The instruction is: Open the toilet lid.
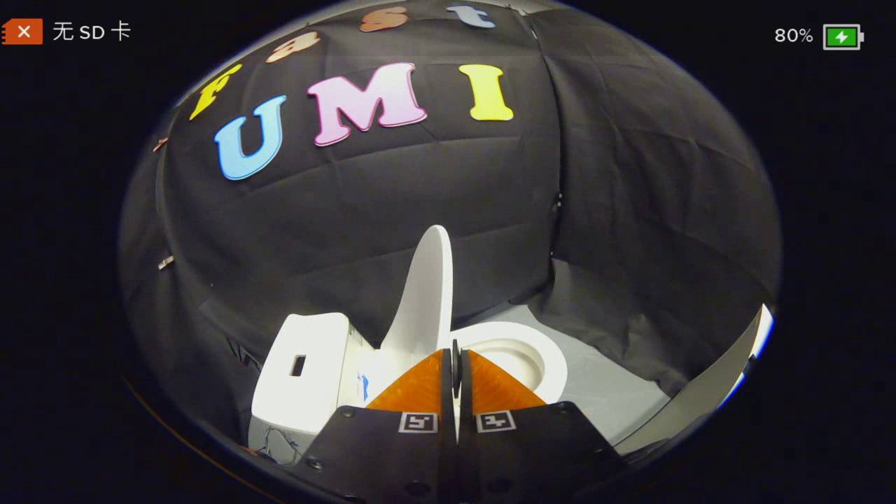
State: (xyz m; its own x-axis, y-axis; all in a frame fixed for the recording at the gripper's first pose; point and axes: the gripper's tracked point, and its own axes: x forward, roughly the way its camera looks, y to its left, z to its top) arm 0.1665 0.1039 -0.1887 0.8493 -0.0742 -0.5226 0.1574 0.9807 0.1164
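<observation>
Claw (456,374) closed near lower centre of frame, fingers pressed together with at most a sliver of gap; whether any lid edge is pinched, impossible to tell. Toilet lid (425,294) raised close to upright just beyond the fingertips, long axis running up toward frame centre. Tank (302,367) lower left of the lid, open seat ring (521,346) to its right; judged nearly done.

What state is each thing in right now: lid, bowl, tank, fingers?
toilet lid: raised, standing about upright, seen edge-on just beyond the fingers.
toilet bowl: uncovered, rim and hollow exposed.
tank: upright beside the lid, top on.
gripper: fingers close together with a thin gap; whether they press on anything cannot be told.
</observation>
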